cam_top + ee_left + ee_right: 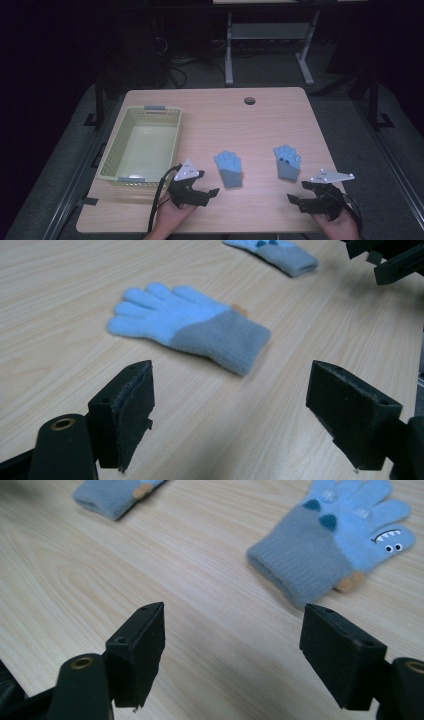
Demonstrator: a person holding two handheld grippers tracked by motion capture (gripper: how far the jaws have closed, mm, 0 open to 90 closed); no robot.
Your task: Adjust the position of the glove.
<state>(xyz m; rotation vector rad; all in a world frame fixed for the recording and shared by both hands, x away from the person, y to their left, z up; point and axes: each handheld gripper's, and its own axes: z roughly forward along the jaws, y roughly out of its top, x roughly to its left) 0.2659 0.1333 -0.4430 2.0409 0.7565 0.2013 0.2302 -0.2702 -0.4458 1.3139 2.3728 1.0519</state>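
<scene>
Starting at the left, a pale yellow basket (pixel 141 145) is parked on the wooden table (pixel 260 117) with nothing seen inside it. Just below its near right corner the left gripper (pixel 210 192) is held low over the wood, jaws spread wide apart and nothing between them. A bit further right, the left glove (pixel 229 168) is laid flat, blue fingers pointing away and grey cuff (pixel 227 340) toward the near edge; no face is seen on this one. Next comes the right glove (pixel 287 161), same orientation, with a little cartoon shark face on it that's picked up in the right gripper view (pixel 332 545). Last, the right gripper (pixel 296 200) is hovered near that glove's cuff, jaws also wide open and empty.

Looks like the approach step, nothing grabbed yet. Probably each cuff needs to be closed in on and pinched, then the gloves carried over to the basket.

The tabletop is light wood grain with a cable hole (pixel 249 100) near the far edge. The room behind is dim, with grey carpet and a white desk frame (pixel 270 45).
</scene>
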